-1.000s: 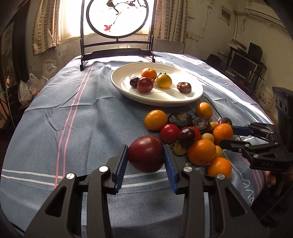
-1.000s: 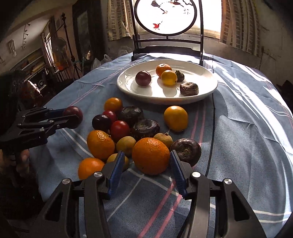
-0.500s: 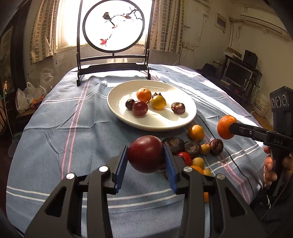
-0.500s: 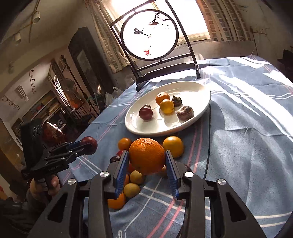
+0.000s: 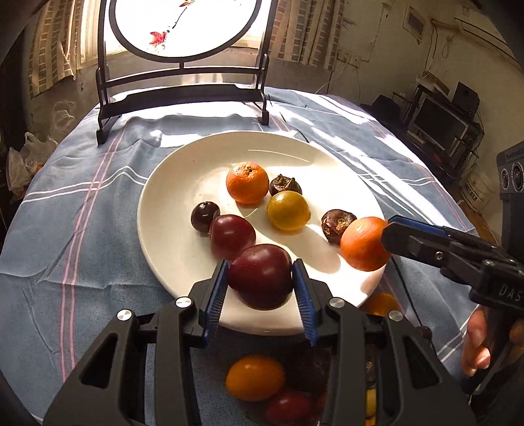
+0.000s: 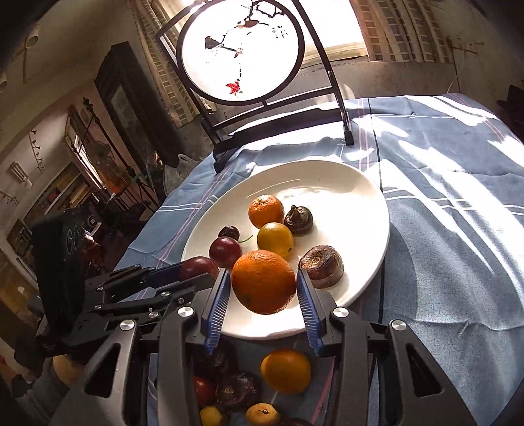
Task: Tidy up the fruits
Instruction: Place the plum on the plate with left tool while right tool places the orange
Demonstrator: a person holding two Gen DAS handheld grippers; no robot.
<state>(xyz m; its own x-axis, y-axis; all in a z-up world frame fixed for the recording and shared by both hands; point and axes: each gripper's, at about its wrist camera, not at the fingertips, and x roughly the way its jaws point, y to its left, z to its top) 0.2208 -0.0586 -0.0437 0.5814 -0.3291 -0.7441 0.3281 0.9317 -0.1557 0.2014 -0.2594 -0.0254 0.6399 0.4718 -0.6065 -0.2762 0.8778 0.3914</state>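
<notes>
Two handheld grippers reach over the near rim of a white plate (image 5: 163,236) that sits on a round table covered by a blue striped cloth (image 5: 82,203). The left gripper (image 5: 260,288) is clenched on a dark red plum (image 5: 260,275), its blue pads pressing both sides of the fruit, which hangs just above the plate's near edge. The right gripper (image 6: 263,291) has an orange (image 6: 263,281) between its blue pads; its jaws are opening and small gaps show at the fruit's sides, so the orange is being let go over the plate's near-right part. Further in on the plate lie a second plum (image 5: 232,236), a small dark fruit (image 5: 204,216), a mandarin (image 5: 247,183), a yellow fruit (image 5: 288,210) and two brown wrinkled fruits (image 5: 284,185) (image 5: 337,224). Off the plate, at the table's near edge, more fruits (image 6: 285,370) lie close together on the cloth. A round painted screen (image 5: 183,26) in a dark stand rises at the table's far edge.
</notes>
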